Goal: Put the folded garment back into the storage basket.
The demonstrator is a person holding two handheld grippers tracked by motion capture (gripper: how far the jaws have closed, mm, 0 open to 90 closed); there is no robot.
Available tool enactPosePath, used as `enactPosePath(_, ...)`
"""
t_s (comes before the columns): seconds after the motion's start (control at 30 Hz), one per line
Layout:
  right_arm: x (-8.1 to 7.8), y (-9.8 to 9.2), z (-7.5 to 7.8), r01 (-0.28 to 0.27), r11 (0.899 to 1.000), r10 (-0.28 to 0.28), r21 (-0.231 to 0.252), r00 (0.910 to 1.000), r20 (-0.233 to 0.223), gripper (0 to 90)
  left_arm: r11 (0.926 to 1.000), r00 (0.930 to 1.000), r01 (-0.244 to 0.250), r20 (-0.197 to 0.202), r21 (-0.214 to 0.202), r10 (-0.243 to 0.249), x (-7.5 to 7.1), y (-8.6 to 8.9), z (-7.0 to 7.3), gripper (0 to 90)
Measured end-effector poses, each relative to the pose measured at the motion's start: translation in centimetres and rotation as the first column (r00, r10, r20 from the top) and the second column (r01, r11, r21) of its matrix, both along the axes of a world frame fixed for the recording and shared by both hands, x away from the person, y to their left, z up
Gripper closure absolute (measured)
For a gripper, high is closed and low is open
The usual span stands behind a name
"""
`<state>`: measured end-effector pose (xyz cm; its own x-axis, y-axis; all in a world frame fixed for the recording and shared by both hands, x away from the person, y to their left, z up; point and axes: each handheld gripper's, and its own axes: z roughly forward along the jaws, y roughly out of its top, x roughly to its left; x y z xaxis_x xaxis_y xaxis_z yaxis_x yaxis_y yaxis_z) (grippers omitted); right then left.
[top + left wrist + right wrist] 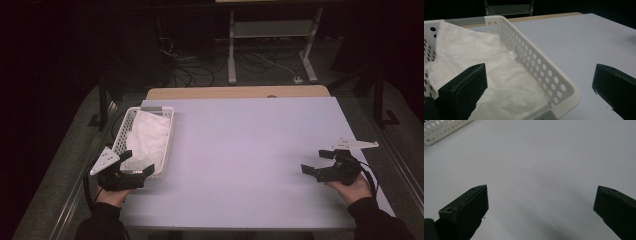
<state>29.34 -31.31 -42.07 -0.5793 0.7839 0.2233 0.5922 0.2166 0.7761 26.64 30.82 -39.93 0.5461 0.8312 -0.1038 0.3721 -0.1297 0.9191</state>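
High view: sitting at approx 9 o'clock on the pale table (250, 150), white perforated basket (167, 135), long axis running 12-to-6, tilted slightly toward 1. Lying inside and covering most of the floor, crumpled white cloth (145, 137). Hovering at the basket's 6 o'clock end, left gripper (134, 163), jaws spread, gripping nothing, one jaw over the basket's near rim. Resting at approx 4 o'clock on the table, right gripper (317, 161), jaws spread wide & empty, pointing toward 9; well apart from the basket.

Left gripper view: looking into the basket (541, 68) w/ round holes in rows along the wall, small label on the inner wall. Filling it, cloth (486, 65), wrinkled, faintly patterned, bunched up the far side at 11 o'clock. Straddling the basket's right wall, left gripper (539, 85): one jaw above the cloth, other above bare table (579, 37). Not touching the cloth as far as can be told.

Right gripper view: hanging over bare table (544, 162), right gripper (541, 202), jaws released, nothing btwn them. Showing at 11 o'clock, a corner of the basket (441, 130).
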Motion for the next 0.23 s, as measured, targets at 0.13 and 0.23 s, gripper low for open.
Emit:
enactPosePath(0.13,-0.6,-1.1,0.1,0.015,0.998,-0.015,0.056,0.9999,-0.004,0.0,0.9999,0.9999,-0.012,0.009,-0.006,0.012,-0.1,0.1,0.1,0.0)
enactPosePath(0.23,-0.8,-1.2,0.1,0.020,0.997,-0.020,0.068,0.9998,0.003,0.0,0.9998,0.9998,-0.017,0.010,-0.010,0.017,-0.1,0.1,0.1,0.0)
